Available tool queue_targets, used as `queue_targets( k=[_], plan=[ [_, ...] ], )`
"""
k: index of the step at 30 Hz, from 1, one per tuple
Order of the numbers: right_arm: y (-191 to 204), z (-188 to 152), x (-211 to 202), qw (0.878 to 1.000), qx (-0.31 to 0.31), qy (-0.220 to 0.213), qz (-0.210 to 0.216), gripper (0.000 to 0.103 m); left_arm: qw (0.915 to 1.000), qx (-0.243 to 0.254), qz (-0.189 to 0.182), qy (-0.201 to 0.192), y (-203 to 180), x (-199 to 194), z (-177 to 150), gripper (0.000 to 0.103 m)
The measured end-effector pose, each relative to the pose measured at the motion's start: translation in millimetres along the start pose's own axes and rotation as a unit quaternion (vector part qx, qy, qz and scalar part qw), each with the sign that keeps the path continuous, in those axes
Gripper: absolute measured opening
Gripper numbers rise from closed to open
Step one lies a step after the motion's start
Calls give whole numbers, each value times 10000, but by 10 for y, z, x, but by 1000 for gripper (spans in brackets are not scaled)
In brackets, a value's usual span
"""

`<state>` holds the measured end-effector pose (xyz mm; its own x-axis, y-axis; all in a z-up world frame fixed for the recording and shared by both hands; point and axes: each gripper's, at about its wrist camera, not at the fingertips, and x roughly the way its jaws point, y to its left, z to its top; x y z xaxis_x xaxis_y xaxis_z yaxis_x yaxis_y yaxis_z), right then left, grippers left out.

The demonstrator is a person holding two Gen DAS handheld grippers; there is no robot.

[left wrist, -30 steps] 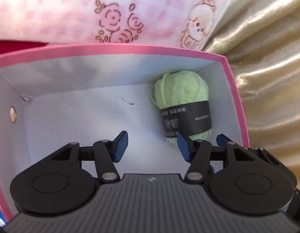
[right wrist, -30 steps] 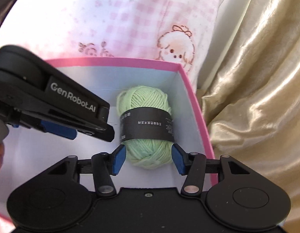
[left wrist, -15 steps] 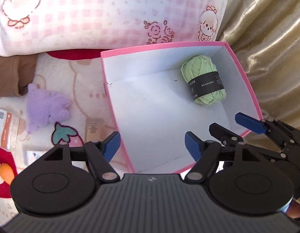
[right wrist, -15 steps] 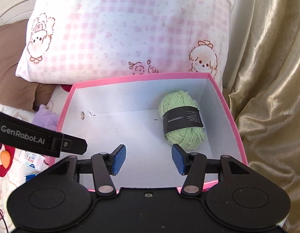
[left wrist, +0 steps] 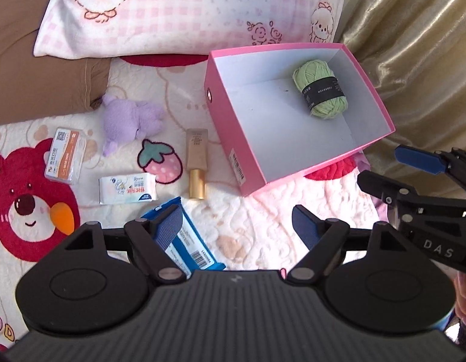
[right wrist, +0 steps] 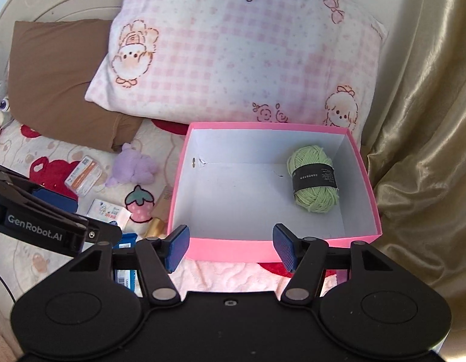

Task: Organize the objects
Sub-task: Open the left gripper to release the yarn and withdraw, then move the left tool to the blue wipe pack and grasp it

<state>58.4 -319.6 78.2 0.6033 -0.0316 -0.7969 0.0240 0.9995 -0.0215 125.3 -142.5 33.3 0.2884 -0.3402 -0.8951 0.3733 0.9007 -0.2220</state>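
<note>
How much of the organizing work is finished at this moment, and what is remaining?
Done: only the green yarn ball lies in the pink box. In hand: nothing; the left gripper and right gripper are empty, jaws opening. Left: purple plush, gold tube, tissue pack, orange packet, blue packet.

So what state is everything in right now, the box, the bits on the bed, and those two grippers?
Pink box: open, no lid, holding only the yarn.
Green yarn ball: inside the box, lying on its side, label band on.
Gold tube: lying flat on the blanket, cap on.
Purple plush toy: lying on the blanket.
Left gripper: opening, nothing between the jaws.
Right gripper: opening, nothing between the jaws.
</note>
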Motion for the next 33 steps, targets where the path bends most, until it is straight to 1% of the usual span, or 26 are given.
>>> queue_targets(
  k=[6, 9, 12, 14, 16, 17, 18, 20, 23, 26, 28, 30, 33],
  plan=[
    [246, -18, -216, 9993, -346, 48, 120, 72, 9999, -103, 116, -35, 205, -203, -217, 80],
    [319, -43, -301, 9988, -406, 149, 244, 75, 9999, -6, 146, 29, 255, -302, -290, 81],
    [399, -75, -390, 9975, -589, 216, 336, 82, 9998, 34, 157, 95, 299, -394, -363, 82],
    [472, -113, -446, 9960, -782, 229, 363, 89, 9998, 59, 199, 80, 322, -453, -417, 84],
    [552, -173, -479, 9940, -985, 246, 408, 91, 9996, 85, 249, 46, 342, -502, -478, 85],
    [587, -205, -481, 9933, -1042, 277, 422, 91, 9996, 89, 256, 46, 353, -514, -505, 87],
    [622, -238, -472, 9924, -1097, 325, 447, 91, 9997, 69, 245, 62, 366, -522, -535, 91],
    [692, -309, -453, 9906, -1202, 376, 531, 91, 9998, 36, 197, 86, 388, -530, -593, 93],
    [786, -411, -407, 9881, -1302, 388, 726, 91, 9995, 84, 293, 122, 397, -504, -678, 94],
    [873, -504, -306, 9833, -1544, 327, 911, 91, 9995, 56, 236, 193, 441, -439, -763, 94],
    [919, -564, -191, 9792, -1765, 297, 957, 91, 9996, -49, 230, 136, 496, -389, -822, 94],
    [934, -612, -53, 9781, -1775, 295, 1044, 91, 9997, -87, 245, 44, 552, -318, -871, 94],
    [955, -705, 141, 9767, -1731, 269, 1239, 91, 9994, 15, 292, -166, 639, -161, -928, 94]
  ],
)
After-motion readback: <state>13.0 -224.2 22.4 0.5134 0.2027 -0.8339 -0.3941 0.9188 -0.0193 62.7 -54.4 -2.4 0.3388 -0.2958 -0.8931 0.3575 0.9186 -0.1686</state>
